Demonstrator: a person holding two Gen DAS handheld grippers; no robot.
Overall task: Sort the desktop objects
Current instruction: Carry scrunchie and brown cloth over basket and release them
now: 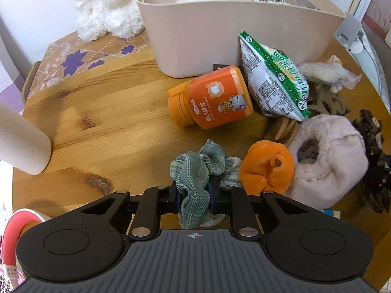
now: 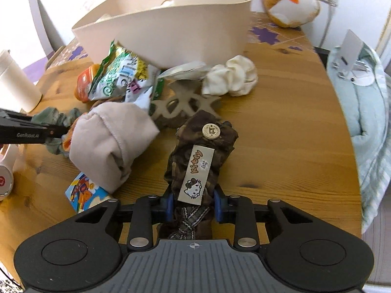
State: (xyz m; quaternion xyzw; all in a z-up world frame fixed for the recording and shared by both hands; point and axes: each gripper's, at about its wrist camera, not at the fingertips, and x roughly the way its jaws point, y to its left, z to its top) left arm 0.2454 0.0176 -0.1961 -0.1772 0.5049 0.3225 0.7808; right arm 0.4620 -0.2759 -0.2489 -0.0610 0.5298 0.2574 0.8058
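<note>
My left gripper (image 1: 194, 196) is shut on a green plaid scrunchie (image 1: 195, 171) just above the wooden table (image 1: 97, 122). It also shows in the right wrist view (image 2: 48, 131) at the far left, with the scrunchie (image 2: 56, 117). My right gripper (image 2: 194, 205) is shut on a brown camouflage hair accessory (image 2: 202, 151) with a Kitty label and a round button. A beige basket (image 1: 220, 36) stands at the back of the table, also in the right wrist view (image 2: 171, 31), with soft items inside.
An orange jar (image 1: 212, 97) lies on its side by a green snack bag (image 1: 273, 78). An orange plush (image 1: 266, 168) and a pink fleece piece (image 1: 327, 161) lie close by. A white scrunchie (image 2: 229, 75), a wooden cutout (image 2: 183, 105), a colourful small box (image 2: 85, 193) and a beige cup (image 1: 22, 141) are around.
</note>
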